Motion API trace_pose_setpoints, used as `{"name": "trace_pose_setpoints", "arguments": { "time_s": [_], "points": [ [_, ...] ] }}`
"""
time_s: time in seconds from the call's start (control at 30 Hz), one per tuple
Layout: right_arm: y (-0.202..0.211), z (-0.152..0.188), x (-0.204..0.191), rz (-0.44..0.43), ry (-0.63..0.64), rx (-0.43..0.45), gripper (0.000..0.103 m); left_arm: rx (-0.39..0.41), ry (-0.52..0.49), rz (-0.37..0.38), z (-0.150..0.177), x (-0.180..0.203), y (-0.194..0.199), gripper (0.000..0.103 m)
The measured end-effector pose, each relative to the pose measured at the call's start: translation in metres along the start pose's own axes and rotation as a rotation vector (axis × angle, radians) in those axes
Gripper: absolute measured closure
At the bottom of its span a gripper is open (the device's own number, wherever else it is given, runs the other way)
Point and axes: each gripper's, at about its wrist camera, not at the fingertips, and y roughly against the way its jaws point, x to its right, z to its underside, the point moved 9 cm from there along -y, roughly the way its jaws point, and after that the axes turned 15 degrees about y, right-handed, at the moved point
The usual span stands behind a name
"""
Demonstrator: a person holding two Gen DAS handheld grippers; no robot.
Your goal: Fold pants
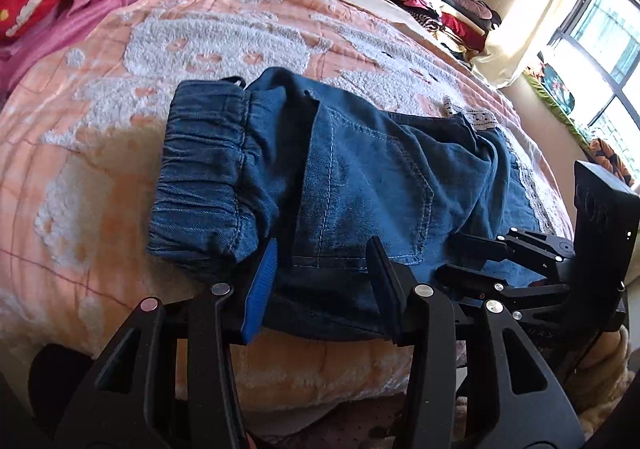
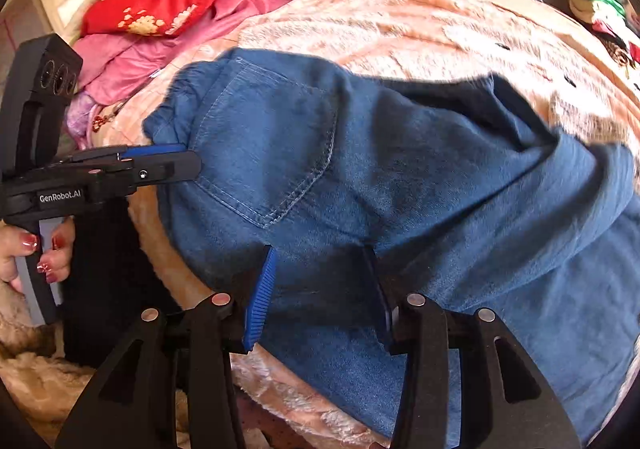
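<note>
With the jeans (image 1: 360,177) laid folded on the blanket (image 1: 100,169), both the left gripper (image 1: 320,277) and right gripper (image 2: 320,289) are set part-open astride the near edge, nothing clamped, presumably for the next fold.

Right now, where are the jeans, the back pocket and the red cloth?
jeans (image 1: 360,177): left wrist view, seat fabric.
back pocket (image 2: 272,145): right wrist view, pocket middle.
red cloth (image 2: 168,5): right wrist view, flowered part.

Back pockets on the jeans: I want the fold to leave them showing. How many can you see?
1. The pocket lies on the upper face of the jeans, near the waistband, just beyond both grippers. A second may be hidden by the fold.
</note>
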Motion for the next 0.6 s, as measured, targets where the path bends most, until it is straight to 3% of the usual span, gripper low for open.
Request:
{"name": "trace_pose_setpoints", "arguments": {
  "time_s": [0.17, 0.23, 0.4, 0.6],
  "points": [
    [0.013, 0.000, 0.001, -0.023, -0.023, 0.038, 0.054, 0.010, 0.010, 0.008, -0.002, -0.002, 0.001, 0.065],
    [0.034, -0.003, 0.011, -0.029, -0.065, 0.102, 0.050, 0.032, 0.022, 0.032, -0.005, 0.004, 0.015, 0.065],
    [0.084, -0.002, 0.058, 0.109, -0.148, 0.178, 0.047, 0.122, -0.040, 0.054, -0.015, 0.032, 0.058, 0.057],
    [0.109, 0.004, 0.117, 0.255, -0.189, 0.170, 0.046, 0.079, -0.132, 0.114, -0.012, 0.080, 0.048, 0.055]
  ]
}}
